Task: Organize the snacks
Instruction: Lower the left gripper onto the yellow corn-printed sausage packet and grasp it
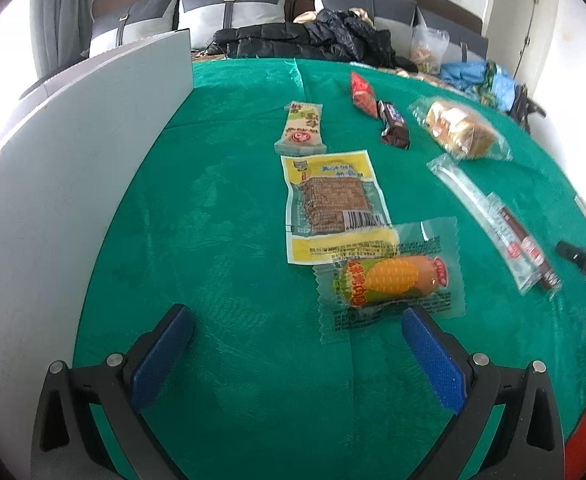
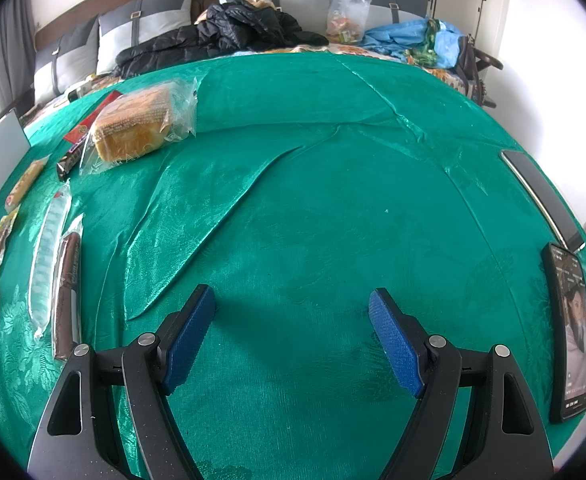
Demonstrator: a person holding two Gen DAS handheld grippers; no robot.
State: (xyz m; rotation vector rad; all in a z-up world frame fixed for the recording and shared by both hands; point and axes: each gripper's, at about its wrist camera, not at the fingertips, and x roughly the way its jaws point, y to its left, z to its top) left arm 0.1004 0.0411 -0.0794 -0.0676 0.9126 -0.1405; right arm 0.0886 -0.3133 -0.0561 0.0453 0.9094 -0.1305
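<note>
Snacks lie on a green cloth (image 1: 221,216). In the left wrist view: a corn sausage pack (image 1: 389,276) just ahead of my open, empty left gripper (image 1: 297,316), a yellow tofu pack (image 1: 333,208), a small beige pack (image 1: 303,128), a red pack (image 1: 363,94), a dark chocolate bar (image 1: 393,126), wrapped bread (image 1: 459,128) and two long stick packs (image 1: 497,220). My right gripper (image 2: 293,300) is open and empty over bare cloth. The bread (image 2: 137,126) and stick packs (image 2: 57,264) lie far to its left.
A white board or box wall (image 1: 73,184) stands at the left of the cloth. Two phones (image 2: 573,332) lie at the right edge. Behind the table is a sofa with black jackets (image 1: 313,38) and bags.
</note>
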